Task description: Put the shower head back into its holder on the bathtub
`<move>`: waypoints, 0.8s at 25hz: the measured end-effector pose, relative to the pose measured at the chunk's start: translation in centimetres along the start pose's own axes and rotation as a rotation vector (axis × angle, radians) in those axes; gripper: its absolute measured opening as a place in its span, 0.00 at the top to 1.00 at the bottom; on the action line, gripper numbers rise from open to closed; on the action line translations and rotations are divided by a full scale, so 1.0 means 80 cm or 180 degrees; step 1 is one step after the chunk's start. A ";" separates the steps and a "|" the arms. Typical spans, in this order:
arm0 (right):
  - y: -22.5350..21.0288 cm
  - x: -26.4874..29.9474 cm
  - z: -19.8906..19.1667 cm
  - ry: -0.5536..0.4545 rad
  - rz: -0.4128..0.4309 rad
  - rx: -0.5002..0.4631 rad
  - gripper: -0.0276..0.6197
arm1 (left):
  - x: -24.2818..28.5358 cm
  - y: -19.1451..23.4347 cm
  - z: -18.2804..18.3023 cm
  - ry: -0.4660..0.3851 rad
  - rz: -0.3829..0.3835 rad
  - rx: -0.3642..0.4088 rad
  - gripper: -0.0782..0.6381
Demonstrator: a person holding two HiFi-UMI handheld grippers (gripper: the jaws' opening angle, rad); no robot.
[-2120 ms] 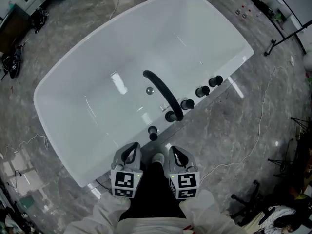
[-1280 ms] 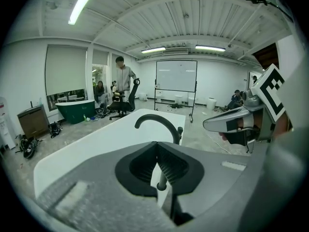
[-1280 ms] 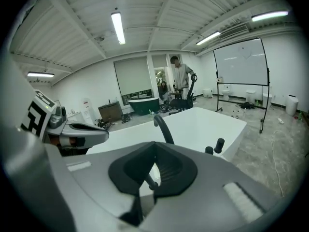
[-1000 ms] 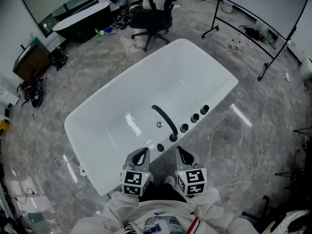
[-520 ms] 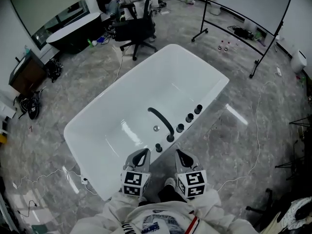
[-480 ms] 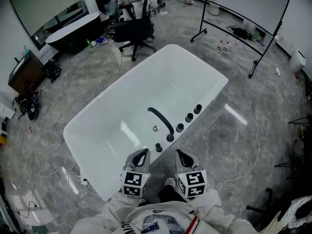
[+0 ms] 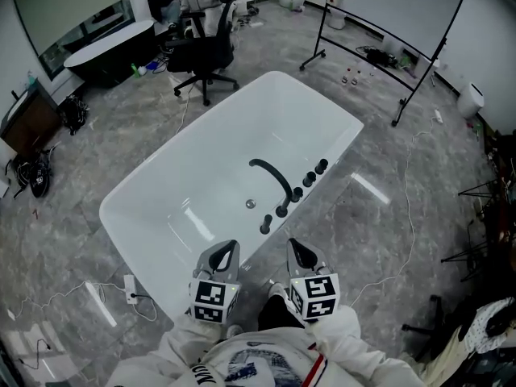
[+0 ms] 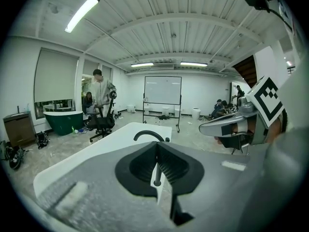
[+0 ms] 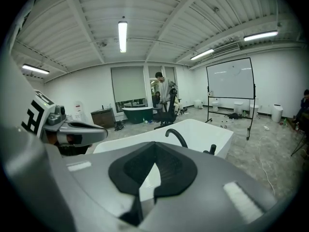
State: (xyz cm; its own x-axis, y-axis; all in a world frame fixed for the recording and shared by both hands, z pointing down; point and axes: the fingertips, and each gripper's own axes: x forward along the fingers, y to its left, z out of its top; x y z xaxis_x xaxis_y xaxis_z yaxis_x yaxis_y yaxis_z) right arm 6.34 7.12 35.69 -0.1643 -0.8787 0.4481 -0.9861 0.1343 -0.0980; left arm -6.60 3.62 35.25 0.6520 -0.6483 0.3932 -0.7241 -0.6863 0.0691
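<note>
The white bathtub [image 7: 193,156] lies slantwise across the head view, with a black curved spout [image 7: 272,176] and a row of black knobs [image 7: 309,179] along its near rim. A short black shower head [image 7: 265,224] stands upright on that rim, left of the knobs; it also shows through the left gripper's jaws as a dark shower head [image 8: 157,174]. My left gripper [image 7: 228,252] and right gripper [image 7: 297,250] hang side by side below the rim, off the tub. Both are shut and hold nothing. The spout [image 9: 176,136] rises beyond the right gripper [image 9: 155,146] and left gripper [image 8: 157,146].
A black office chair [image 7: 204,55] and a dark tub [image 7: 109,51] stand behind the bathtub, a whiteboard on a stand [image 7: 387,14] at the back right. Cables and a power strip [image 7: 131,285] lie on the grey floor. A person [image 8: 100,93] stands by the chair.
The head view has drawn back from the tub, which now looks smaller and farther. Both grippers have come away from the rim near the shower head, still shut and side by side.
</note>
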 end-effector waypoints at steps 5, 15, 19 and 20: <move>0.053 -0.032 -0.007 -0.0069 -0.0085 -0.0022 0.95 | -0.056 0.001 -0.014 -0.0084 -0.0069 0.0017 0.89; 0.131 -0.092 -0.009 -0.0284 -0.0268 -0.0053 0.95 | -0.147 -0.002 -0.029 -0.0216 -0.0224 0.0067 0.89; 0.153 -0.119 -0.017 -0.0319 -0.0360 -0.0062 0.95 | -0.175 -0.011 -0.036 -0.0233 -0.0310 0.0082 0.89; 0.157 -0.126 -0.020 -0.0322 -0.0379 -0.0057 0.95 | -0.182 -0.014 -0.039 -0.0228 -0.0329 0.0081 0.89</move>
State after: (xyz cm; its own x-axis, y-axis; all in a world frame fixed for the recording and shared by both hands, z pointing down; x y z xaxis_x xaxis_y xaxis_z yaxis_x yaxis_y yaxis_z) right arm -4.45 18.37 31.34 -0.0437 -0.9305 0.3638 -0.9989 0.0339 -0.0333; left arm -15.97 14.88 32.33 0.7379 -0.5950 0.3186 -0.6469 -0.7582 0.0823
